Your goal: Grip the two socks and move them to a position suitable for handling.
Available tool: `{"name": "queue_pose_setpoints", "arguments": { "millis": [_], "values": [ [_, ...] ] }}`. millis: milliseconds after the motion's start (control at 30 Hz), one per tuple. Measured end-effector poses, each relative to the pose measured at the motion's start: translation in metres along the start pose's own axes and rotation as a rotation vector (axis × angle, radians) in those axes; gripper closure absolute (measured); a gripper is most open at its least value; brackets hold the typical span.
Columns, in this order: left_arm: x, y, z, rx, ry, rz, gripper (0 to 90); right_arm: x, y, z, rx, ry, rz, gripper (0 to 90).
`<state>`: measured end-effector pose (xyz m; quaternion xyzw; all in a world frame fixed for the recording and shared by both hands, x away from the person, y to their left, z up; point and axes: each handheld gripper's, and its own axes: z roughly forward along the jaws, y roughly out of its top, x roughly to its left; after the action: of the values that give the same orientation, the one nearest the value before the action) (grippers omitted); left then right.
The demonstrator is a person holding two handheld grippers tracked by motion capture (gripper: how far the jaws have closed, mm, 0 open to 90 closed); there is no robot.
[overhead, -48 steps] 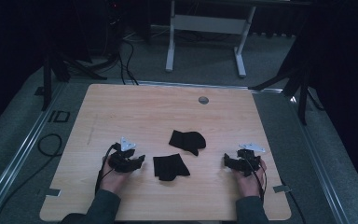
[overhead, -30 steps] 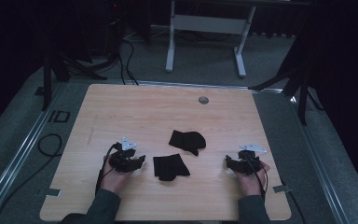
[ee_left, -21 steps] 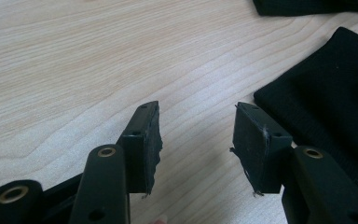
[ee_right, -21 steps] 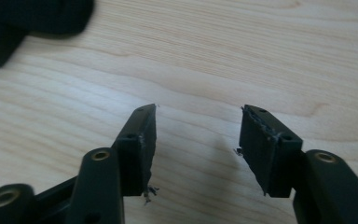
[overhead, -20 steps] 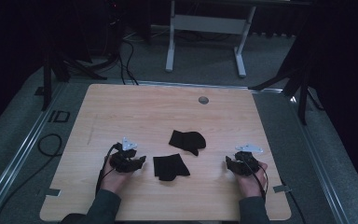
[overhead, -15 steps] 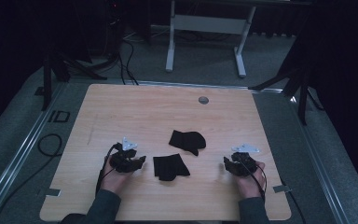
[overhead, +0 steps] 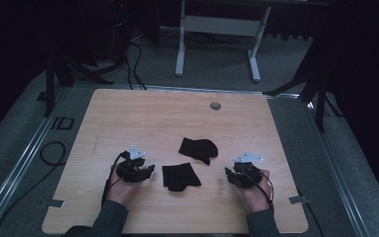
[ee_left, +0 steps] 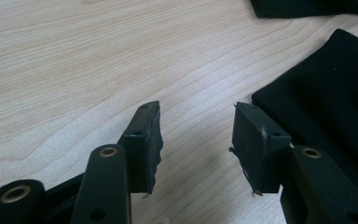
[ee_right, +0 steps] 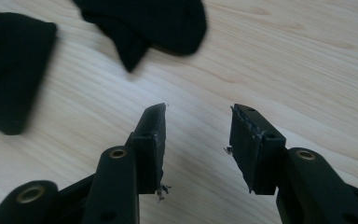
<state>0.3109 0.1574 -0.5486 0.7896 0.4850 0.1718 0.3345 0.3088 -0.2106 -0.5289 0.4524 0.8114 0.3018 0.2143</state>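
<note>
both hands low, left gripper [overhead: 150, 170] and right gripper [overhead: 227, 172] with jaws parted, empty.

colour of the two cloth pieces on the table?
Both cloth pieces are plain black; the high view shows them best.

left hand-held gripper [overhead: 134, 170]: black, grey plate | right hand-held gripper [overhead: 244, 174]: same | dark sleeves [overhead: 109, 217]

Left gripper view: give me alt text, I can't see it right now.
The left gripper is open and empty over the wooden table. A black cloth piece lies just right of its jaws; another black cloth edge shows at top right.
</note>
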Motion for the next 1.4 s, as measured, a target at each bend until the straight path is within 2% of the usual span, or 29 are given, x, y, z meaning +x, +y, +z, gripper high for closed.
{"name": "queue_pose_setpoints", "arguments": {
  "millis": [167,200,367,633,733,933,1067,1133,1167,1267,1400],
  "values": [
    [-0.001,0.000,0.000,0.002,-0.003,0.005,53.3,0.011,0.005,0.004,0.002,0.040,-0.020,57.3],
    [-0.003,0.001,0.002,0.004,-0.008,0.013,53.5,0.019,0.009,0.006,0.001,0.065,-0.033,58.1],
    [-0.006,0.001,0.003,0.004,-0.010,0.023,53.5,0.041,0.016,0.009,-0.011,0.126,-0.079,58.9],
    [-0.008,0.001,0.003,-0.001,-0.014,0.033,53.5,0.064,0.023,0.008,-0.047,0.256,-0.049,59.4],
    [-0.009,0.002,0.003,-0.007,-0.014,0.032,53.5,0.078,0.025,0.010,-0.063,0.304,-0.047,58.6],
    [-0.012,0.002,0.003,-0.009,-0.018,0.042,53.8,0.102,0.024,0.018,-0.057,0.334,-0.080,56.3],
    [-0.015,0.002,0.002,-0.009,-0.025,0.051,54.1,0.107,0.022,0.025,-0.037,0.333,-0.075,56.3],
    [-0.017,0.002,0.002,-0.011,-0.029,0.055,54.4,0.107,0.021,0.030,-0.018,0.345,-0.056,62.7],
    [-0.018,0.002,0.002,-0.013,-0.029,0.060,54.4,0.107,0.020,0.032,-0.012,0.356,-0.056,72.0],
    [-0.022,0.003,0.001,-0.013,-0.045,0.069,56.3,0.107,0.020,0.030,-0.020,0.355,-0.066,86.6],
    [-0.032,0.003,-0.002,-0.023,-0.077,0.098,59.2,0.102,0.023,0.021,-0.055,0.347,-0.053,87.8]
  ]
}}
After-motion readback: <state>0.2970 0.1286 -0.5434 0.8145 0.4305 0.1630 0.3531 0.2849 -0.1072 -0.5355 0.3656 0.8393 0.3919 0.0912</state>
